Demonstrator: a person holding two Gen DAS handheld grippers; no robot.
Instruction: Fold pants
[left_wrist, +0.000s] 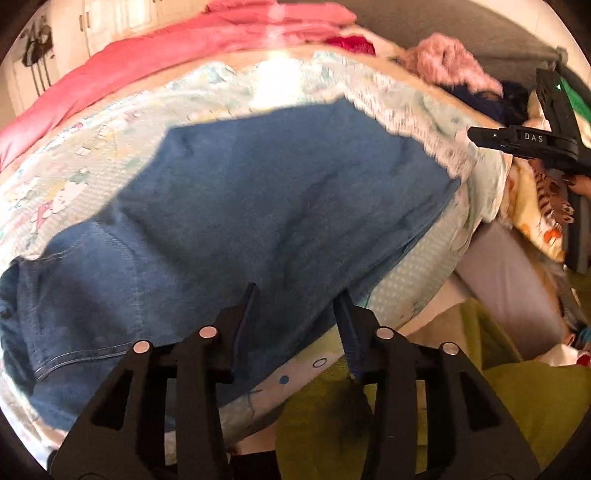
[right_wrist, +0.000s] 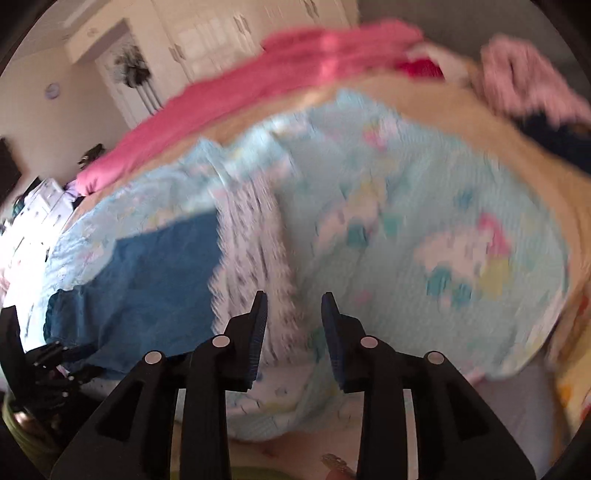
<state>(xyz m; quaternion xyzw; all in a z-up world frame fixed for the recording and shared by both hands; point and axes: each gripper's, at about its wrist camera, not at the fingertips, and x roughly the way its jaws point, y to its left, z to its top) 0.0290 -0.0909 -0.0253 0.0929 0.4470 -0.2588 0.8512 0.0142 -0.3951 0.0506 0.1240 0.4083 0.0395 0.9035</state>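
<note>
The jeans (left_wrist: 258, 206) are lying folded on the bed's quilt (left_wrist: 424, 122), looking heavy, limp denim best pinched at a thick edge or waistband, while the left tool (left_wrist: 299, 295) and right tool (right_wrist: 293, 299) are both hovering apart, gripping nothing.

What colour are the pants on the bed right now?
Blue denim, plain, with lighter stitched seams. The pants show best in the left wrist view, lying on a pale patterned blanket.
</note>
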